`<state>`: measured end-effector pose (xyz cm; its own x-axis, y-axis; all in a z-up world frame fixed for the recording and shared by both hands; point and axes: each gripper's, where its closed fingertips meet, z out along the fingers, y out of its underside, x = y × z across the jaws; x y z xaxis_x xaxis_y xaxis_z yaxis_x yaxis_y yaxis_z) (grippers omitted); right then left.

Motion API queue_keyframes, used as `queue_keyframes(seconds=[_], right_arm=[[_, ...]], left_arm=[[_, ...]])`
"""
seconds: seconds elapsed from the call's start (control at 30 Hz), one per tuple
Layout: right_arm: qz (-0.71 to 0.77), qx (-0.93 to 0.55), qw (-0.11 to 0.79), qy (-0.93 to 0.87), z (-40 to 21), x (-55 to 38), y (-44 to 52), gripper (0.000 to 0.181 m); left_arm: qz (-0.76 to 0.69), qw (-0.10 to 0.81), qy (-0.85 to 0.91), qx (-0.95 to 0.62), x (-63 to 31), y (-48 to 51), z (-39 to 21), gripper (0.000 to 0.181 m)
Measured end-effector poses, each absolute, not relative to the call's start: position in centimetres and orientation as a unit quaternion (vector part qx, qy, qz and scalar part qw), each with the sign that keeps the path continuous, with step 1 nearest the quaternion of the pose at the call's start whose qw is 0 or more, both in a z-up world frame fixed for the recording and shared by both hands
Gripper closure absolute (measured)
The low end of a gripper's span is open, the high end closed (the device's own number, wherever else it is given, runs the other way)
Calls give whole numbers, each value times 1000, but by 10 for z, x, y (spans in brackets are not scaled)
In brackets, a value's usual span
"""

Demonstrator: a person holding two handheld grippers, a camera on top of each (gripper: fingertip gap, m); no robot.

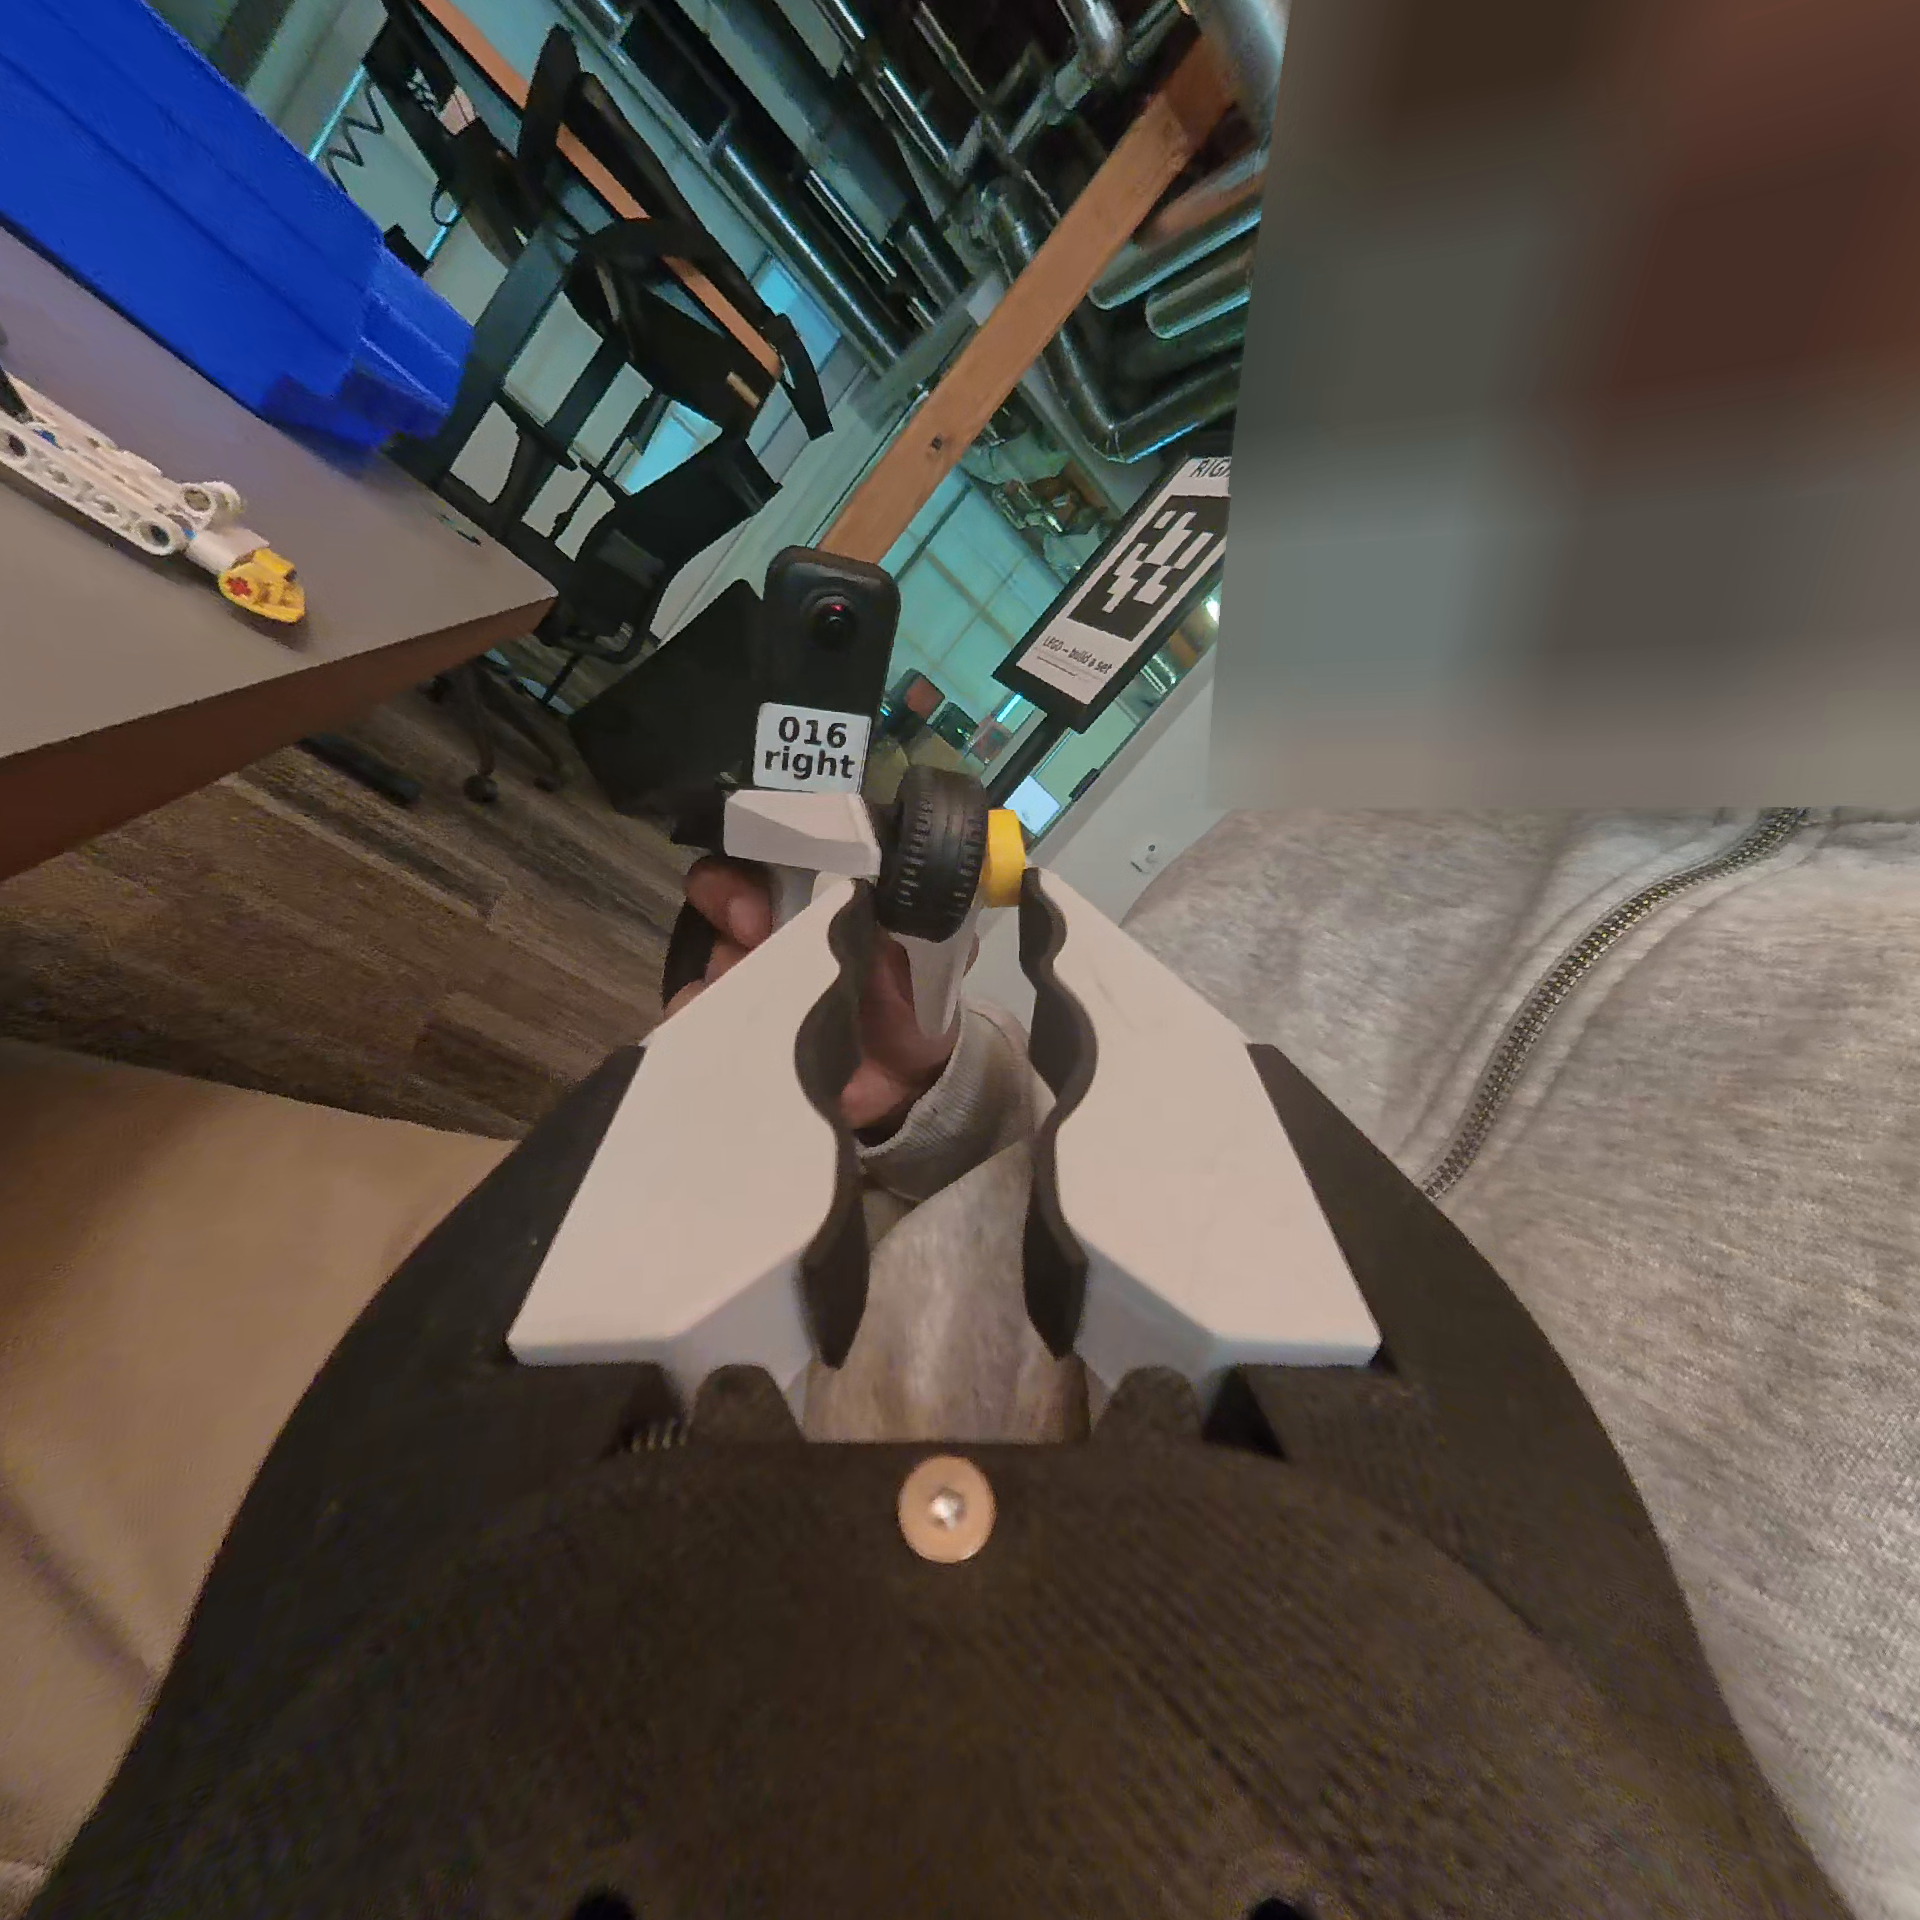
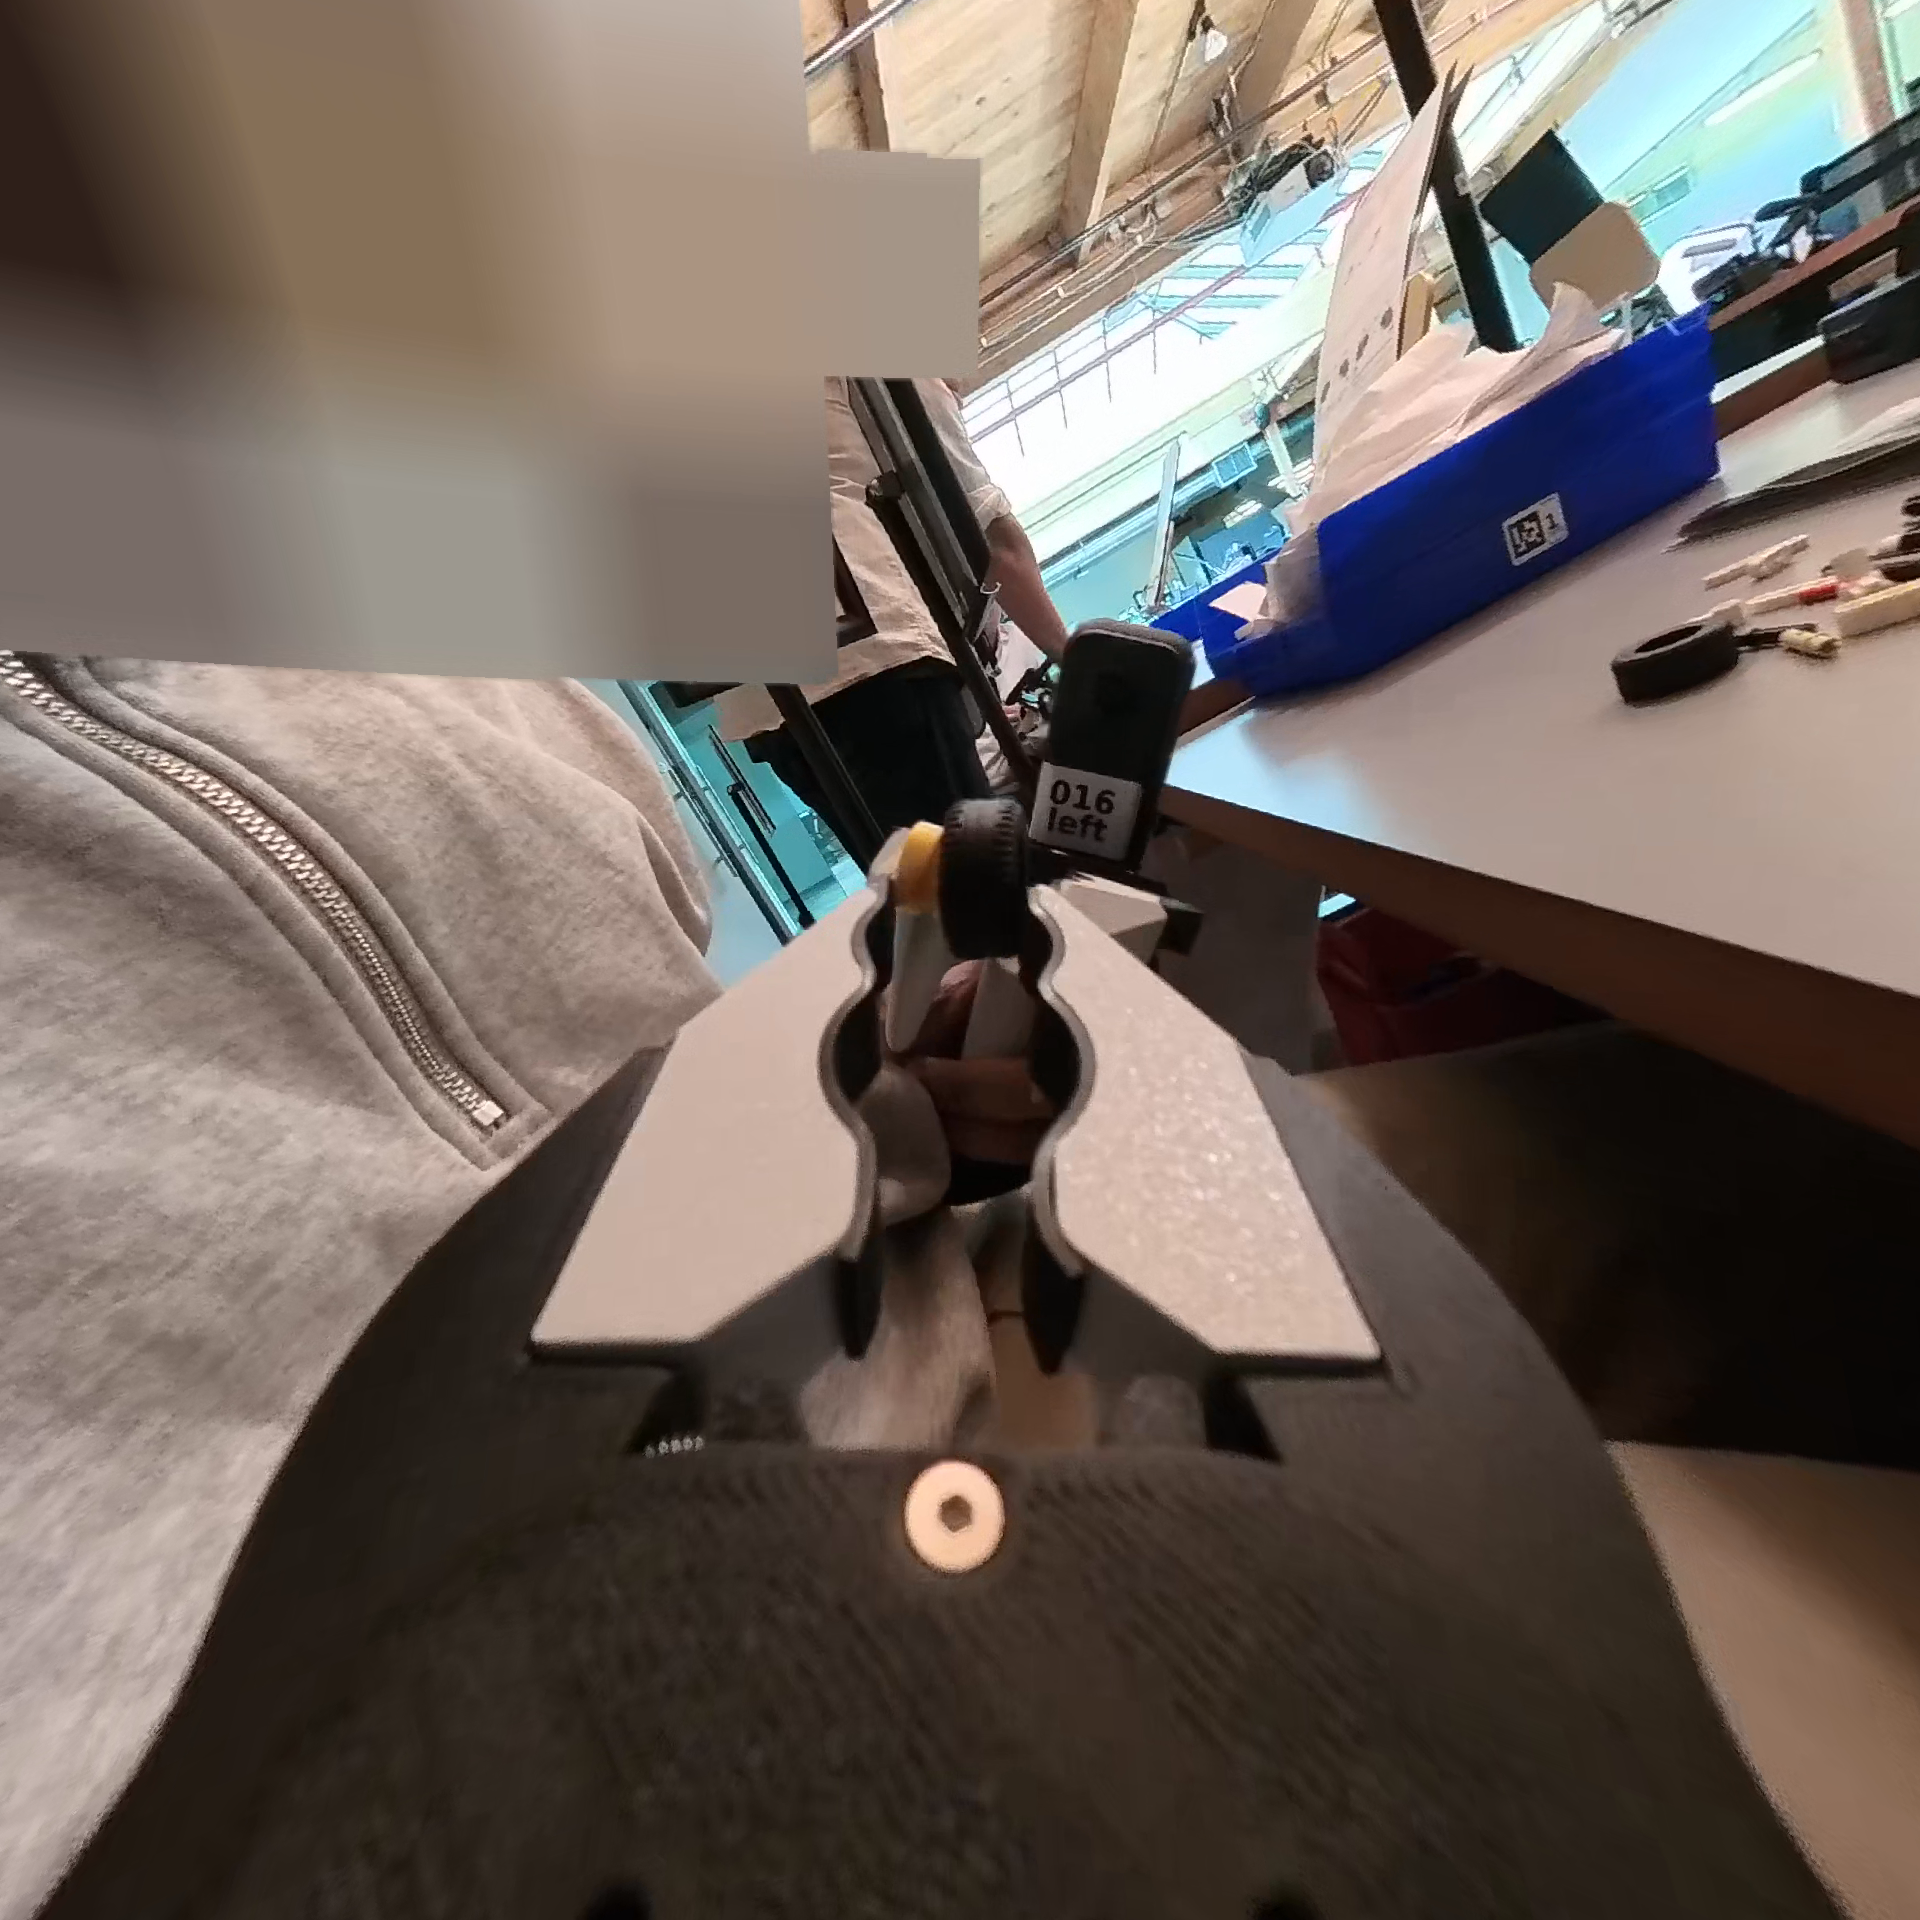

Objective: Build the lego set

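Observation:
A small black tyre (image 1: 928,868) on a yellow hub (image 1: 1004,858) is held in the air off the table, in front of a grey zip hoodie. My left gripper (image 1: 943,888) and my right gripper (image 2: 961,894) face each other tip to tip. Each has its fingertips closed against the sides of this wheel. In the right wrist view the hub (image 2: 918,862) is on the left and the tyre (image 2: 983,878) on the right. A part-built white model (image 1: 114,473) with a yellow end piece (image 1: 265,592) lies on the grey table (image 1: 260,665).
A blue bin (image 2: 1507,509) with bags and paper stands on the table (image 2: 1558,831). Near it lie a loose black tyre (image 2: 1678,660) and several small pieces (image 2: 1766,597). A marker sign (image 1: 1132,582), chairs and another person (image 2: 914,582) stand behind. The table edge is close beside both grippers. Both grippers' tips are close together, under 4 cm apart.

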<state>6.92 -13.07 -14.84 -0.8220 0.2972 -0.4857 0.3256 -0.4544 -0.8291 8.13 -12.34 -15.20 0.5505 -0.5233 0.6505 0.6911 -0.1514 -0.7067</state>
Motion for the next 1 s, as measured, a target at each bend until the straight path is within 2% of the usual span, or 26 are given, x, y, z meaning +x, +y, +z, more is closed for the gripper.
queue_keyframes(seconds=[0.23, 0.43, 0.73, 1.0], right_arm=[[-767, 308, -20, 562, -158, 70, -127, 161], [-721, 303, -50, 621, -171, 72, -131, 160], [-733, 303, -103, 600, -160, 67, -130, 160], [-749, 308, -103, 578, -155, 66, -121, 160]], left_arm=[[-445, 651, -77, -610, 73, -120, -155, 147], [-395, 632, -41, -665, 80, -118, -167, 156], [-442, 641, -66, -623, 75, -119, -157, 156], [-460, 642, -76, -608, 72, -122, -156, 158]])
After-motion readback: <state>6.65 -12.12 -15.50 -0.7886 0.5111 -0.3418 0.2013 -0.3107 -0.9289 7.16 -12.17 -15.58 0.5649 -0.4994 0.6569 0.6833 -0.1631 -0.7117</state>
